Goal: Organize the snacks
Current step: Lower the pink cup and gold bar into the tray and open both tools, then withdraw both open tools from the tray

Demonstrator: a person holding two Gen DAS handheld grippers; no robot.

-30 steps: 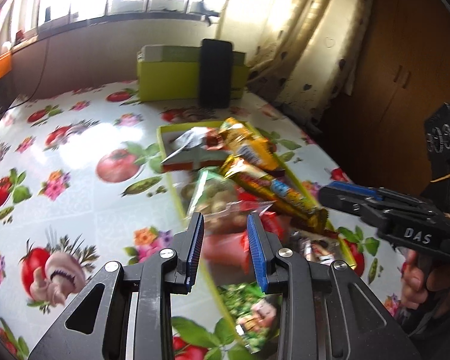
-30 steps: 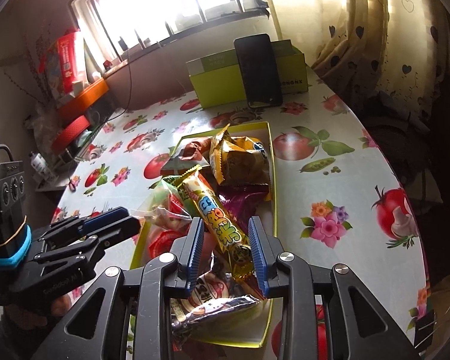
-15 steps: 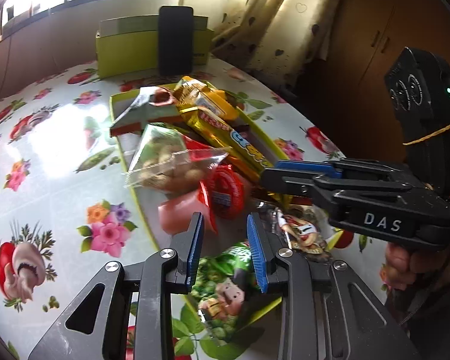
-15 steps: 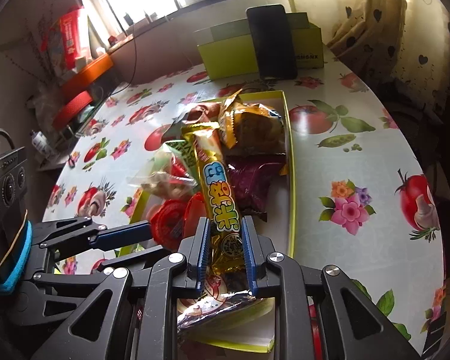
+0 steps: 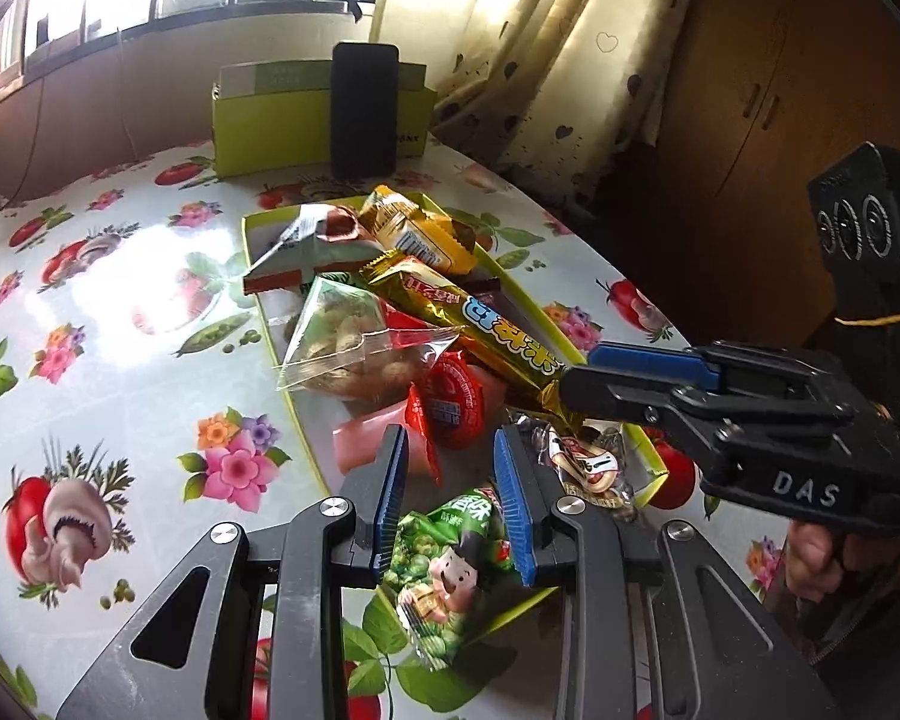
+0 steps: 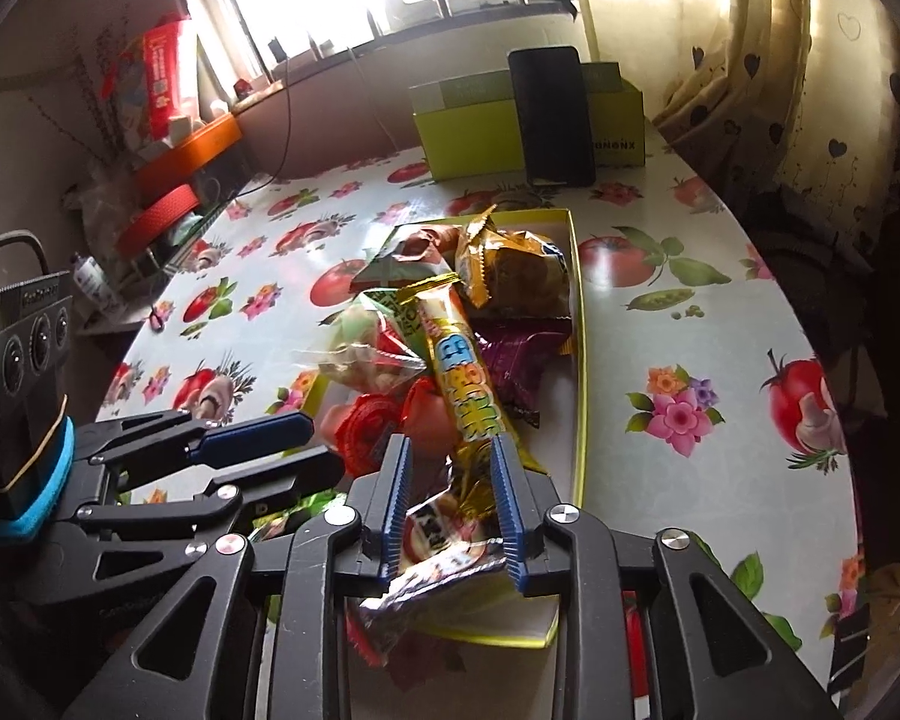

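Several snack packets heaped in a shallow yellow-green tray (image 6: 582,372) on the flowered worktop (image 5: 120,324), nearer than a green box (image 5: 270,126) with a dark phone (image 5: 363,108) propped against it. Topmost, lying slantwise from far to near across the heap: a long gold-wrapped snack bar (image 6: 462,372). Right tool (image 6: 450,450) at the bar's near end, jaws opening, crimped foil tail between them but no firm squeeze to be made out. Left tool (image 5: 450,444) poised over the tray's near-left part, spread a little, pinching nothing, with a green pea packet (image 5: 444,546) lying beneath.

Likely light, that bar, and fairly stiff along its length. Glossy wrapper, so probably slippery, with contents perhaps prone to snapping under a hard squeeze. Best taken across the body just beyond the crimp, the narrow way, not by the thin tail alone, for fear of drooping, twisting or slipping out. Worth lifting clear before swinging aside, given its rest on a clear bag of peanuts (image 5: 348,342) and a red sealed cup (image 5: 453,402), both loose and apt to be dragged along. Peanut bag: soft, puffy, shifting under pressure, better pinched at a sealed corner. Pea packet: limp, crinkly, easiest at the top seam.
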